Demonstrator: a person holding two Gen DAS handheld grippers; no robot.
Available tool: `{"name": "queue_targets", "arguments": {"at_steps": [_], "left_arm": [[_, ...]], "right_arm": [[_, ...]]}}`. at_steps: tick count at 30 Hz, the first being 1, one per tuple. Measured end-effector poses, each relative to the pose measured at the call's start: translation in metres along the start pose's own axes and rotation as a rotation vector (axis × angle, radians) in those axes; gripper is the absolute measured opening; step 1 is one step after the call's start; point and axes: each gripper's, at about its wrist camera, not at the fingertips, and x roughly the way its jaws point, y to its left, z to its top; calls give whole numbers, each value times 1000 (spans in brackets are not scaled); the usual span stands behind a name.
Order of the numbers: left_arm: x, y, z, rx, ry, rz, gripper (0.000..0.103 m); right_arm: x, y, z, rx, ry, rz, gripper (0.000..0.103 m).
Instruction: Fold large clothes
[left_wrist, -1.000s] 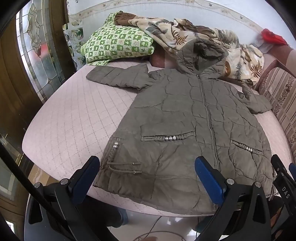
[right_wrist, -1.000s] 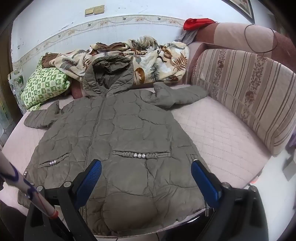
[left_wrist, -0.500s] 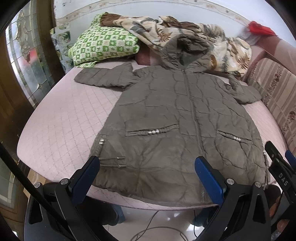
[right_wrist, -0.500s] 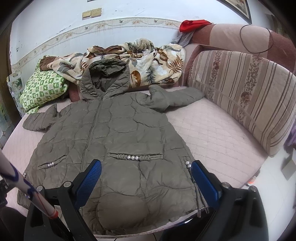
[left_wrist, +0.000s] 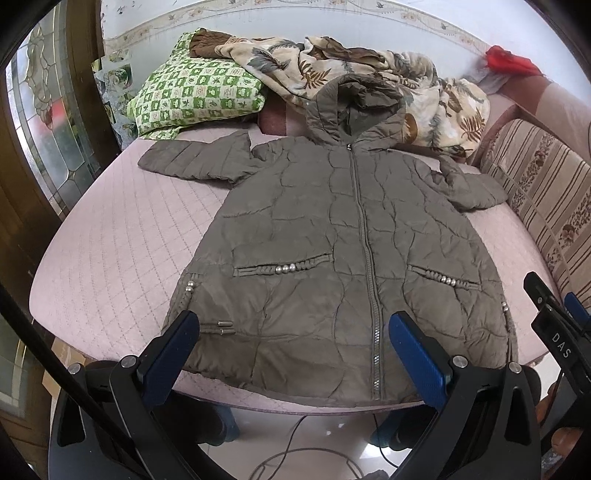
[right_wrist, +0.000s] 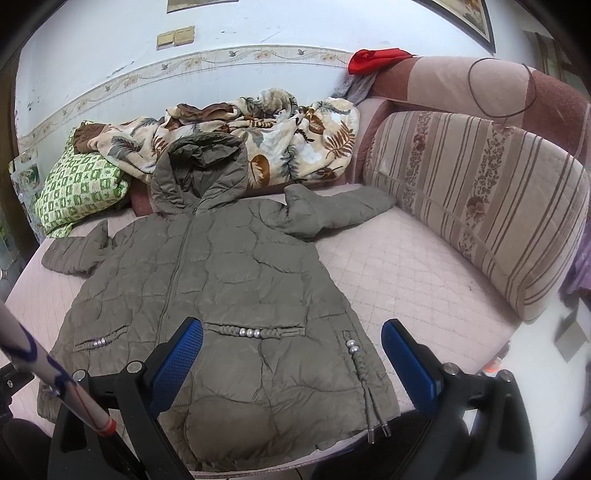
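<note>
An olive quilted hooded jacket (left_wrist: 332, 240) lies face up and zipped on the pink quilted bed (left_wrist: 110, 251). Its sleeves spread to both sides and its hood (right_wrist: 201, 166) props against the bedding behind. The hem reaches the bed's near edge. My left gripper (left_wrist: 293, 319) hovers open over the hem, left of the zipper, holding nothing. My right gripper (right_wrist: 292, 326) is open above the jacket's right pocket (right_wrist: 255, 332) and side hem, also holding nothing. The right gripper's body (left_wrist: 554, 325) shows at the far right of the left wrist view.
A green checked pillow (left_wrist: 195, 99) and a leaf-print blanket (right_wrist: 280, 136) lie at the back. A striped cushion (right_wrist: 480, 206) lines the right side, with a red cloth (right_wrist: 373, 59) above it. A glass-panelled wooden door (left_wrist: 44, 122) stands left. A cable (left_wrist: 295, 450) lies on the floor.
Both grippers have drawn back from the bed edge, so the whole jacket now shows farther off and more centred. The jacket itself has not moved, and both grippers stay open.
</note>
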Motion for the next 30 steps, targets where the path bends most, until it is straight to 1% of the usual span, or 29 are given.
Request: {"name": "queue_targets", "arguments": {"at_steps": [6, 12, 19, 27, 30], "left_arm": [[0, -2, 8, 6, 4, -2, 102], [6, 0, 16, -15, 18, -3, 102], [28, 10, 30, -52, 61, -2, 102], [54, 15, 34, -72, 118, -7, 102], [58, 15, 36, -71, 126, -10, 102]], "right_arm": [[4, 4, 10, -14, 9, 2, 100], [13, 14, 19, -41, 19, 17, 100], [30, 28, 25, -70, 41, 29, 100], [51, 43, 24, -110, 86, 36, 100], [56, 45, 24, -113, 93, 34, 100]]}}
